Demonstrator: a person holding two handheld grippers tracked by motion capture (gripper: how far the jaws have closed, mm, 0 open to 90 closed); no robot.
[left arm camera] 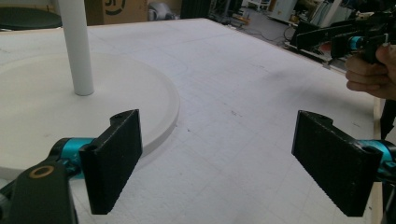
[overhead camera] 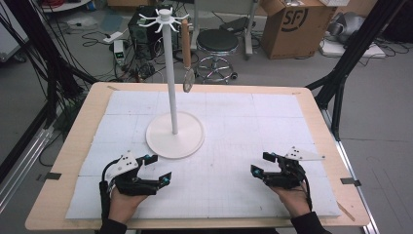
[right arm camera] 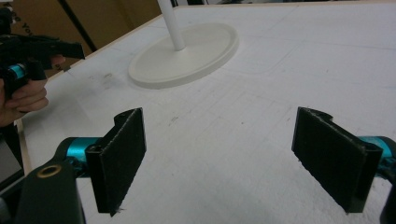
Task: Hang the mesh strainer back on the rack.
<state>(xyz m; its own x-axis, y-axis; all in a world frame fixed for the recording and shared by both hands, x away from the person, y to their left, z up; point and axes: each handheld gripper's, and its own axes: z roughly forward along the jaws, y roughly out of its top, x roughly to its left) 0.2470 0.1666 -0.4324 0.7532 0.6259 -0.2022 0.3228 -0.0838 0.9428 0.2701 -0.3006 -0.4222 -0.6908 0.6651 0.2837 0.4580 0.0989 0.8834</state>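
Stand: a white stand [overhead camera: 174, 127] sits on the surface [overhead camera: 234, 122], left of centre and toward the far half; a thin upright pole rises from a round flat base to a crown of short hooks at the top.
Hanging tool: a utensil with a wooden handle [overhead camera: 186, 48] hangs from 1 hook on the right side of the crown, its small round head at the bottom, clear of the surface and just right of the pole.
Left gripper: the left gripper [overhead camera: 157, 170] rests low over the near-left part of the surface, held in the person's left hand [overhead camera: 122, 204], just near of the stand's base and not touching it.
Left jaws: spread wide with bare surface between them; in the left gripper view [left arm camera: 217, 165] the base's rim lies just beyond the left jaw.
Right gripper: the right gripper [overhead camera: 260, 165] sits at the near-right of the surface in the person's right hand [overhead camera: 292, 195], well apart from the stand.
Right jaws: spread wide, nothing between them; in the right gripper view [right arm camera: 219, 161] the stand's base lies farther off at upper left.
Surface cover: a white gridded mat covers most of the wooden top.
Beyond the surface: a black round stool [overhead camera: 217, 41] and a cardboard box [overhead camera: 297, 27] stand on the floor.
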